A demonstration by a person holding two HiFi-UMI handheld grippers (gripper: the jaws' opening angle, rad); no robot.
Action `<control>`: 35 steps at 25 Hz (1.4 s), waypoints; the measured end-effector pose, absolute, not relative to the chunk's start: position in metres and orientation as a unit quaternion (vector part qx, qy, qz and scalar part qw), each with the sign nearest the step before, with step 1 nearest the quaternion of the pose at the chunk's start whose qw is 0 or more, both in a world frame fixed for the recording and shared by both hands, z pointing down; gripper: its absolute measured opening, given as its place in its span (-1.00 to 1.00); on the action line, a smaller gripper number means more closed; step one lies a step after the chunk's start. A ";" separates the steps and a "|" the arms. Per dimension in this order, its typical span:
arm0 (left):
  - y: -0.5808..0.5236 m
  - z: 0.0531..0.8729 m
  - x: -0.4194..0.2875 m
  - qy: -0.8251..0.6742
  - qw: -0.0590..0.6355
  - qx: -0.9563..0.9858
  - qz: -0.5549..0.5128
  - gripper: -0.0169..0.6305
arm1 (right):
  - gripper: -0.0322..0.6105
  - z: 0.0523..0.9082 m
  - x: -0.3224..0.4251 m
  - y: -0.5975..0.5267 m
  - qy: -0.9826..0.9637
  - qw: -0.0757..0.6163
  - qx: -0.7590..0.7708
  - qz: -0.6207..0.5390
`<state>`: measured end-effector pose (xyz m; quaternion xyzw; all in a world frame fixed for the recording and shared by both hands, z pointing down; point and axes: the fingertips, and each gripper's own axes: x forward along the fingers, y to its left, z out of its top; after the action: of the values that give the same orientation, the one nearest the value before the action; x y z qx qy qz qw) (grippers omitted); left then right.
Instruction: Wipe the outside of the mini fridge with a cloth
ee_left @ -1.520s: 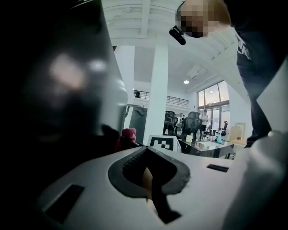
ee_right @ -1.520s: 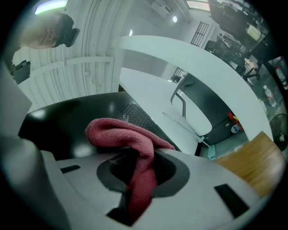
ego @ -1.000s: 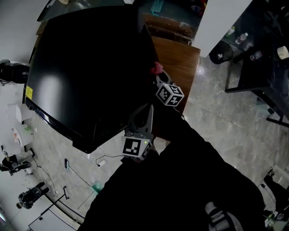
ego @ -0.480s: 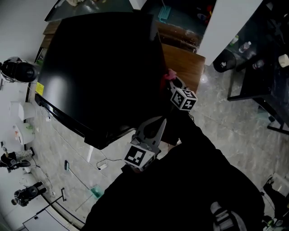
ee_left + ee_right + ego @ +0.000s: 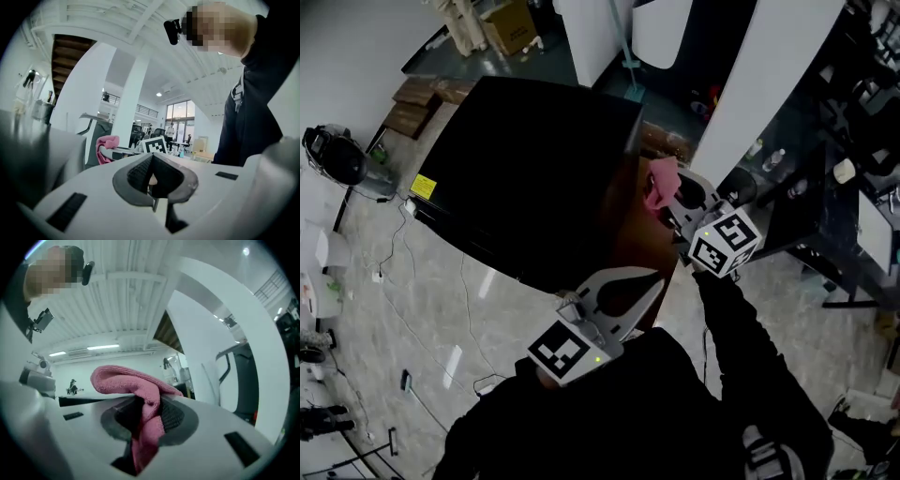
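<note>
The black mini fridge (image 5: 534,178) fills the middle of the head view, seen from above. A brown wooden panel (image 5: 630,234) stands against its right side. My right gripper (image 5: 670,200) is raised beside the fridge's right edge and is shut on a pink cloth (image 5: 659,182). In the right gripper view the pink cloth (image 5: 136,385) is bunched between the jaws of the right gripper (image 5: 147,406), which points up at the ceiling. My left gripper (image 5: 654,279) is below it, shut with nothing held. The left gripper (image 5: 152,159) looks towards the cloth (image 5: 107,143).
A white pillar (image 5: 741,103) and a black table (image 5: 834,178) with bottles stand to the right. Cables (image 5: 403,272) trail over the tiled floor at left. A cardboard box (image 5: 508,26) and wooden pallets (image 5: 417,98) sit beyond the fridge.
The head view has swung outward, so the fridge looks smaller and farther. The right gripper with the cloth has come away from the fridge's side and risen; the left gripper stays shut.
</note>
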<state>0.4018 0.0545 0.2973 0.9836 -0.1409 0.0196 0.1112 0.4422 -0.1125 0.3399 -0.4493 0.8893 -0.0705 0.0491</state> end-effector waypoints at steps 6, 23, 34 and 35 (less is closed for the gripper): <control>0.044 0.199 0.356 -0.160 0.068 0.985 -0.005 -0.93 | -0.62 0.247 0.393 -0.124 0.914 -0.050 -0.404 0.006; -0.059 0.199 0.217 -0.285 -0.001 0.957 0.048 -0.93 | -0.63 0.318 0.343 -0.299 0.842 -0.343 -0.414 -0.035; -0.043 0.224 0.155 -0.240 0.029 0.970 0.029 -0.93 | -0.65 0.323 0.277 -0.233 0.843 -0.348 -0.407 -0.049; -0.041 0.226 0.151 -0.232 0.031 0.972 0.028 -0.93 | -0.65 0.324 0.270 -0.224 0.843 -0.349 -0.407 -0.049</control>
<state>0.1509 -0.0412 0.2262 0.9718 -0.2321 0.0283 0.0311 0.2702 -0.2242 0.3236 -0.4073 0.8427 -0.0494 -0.3486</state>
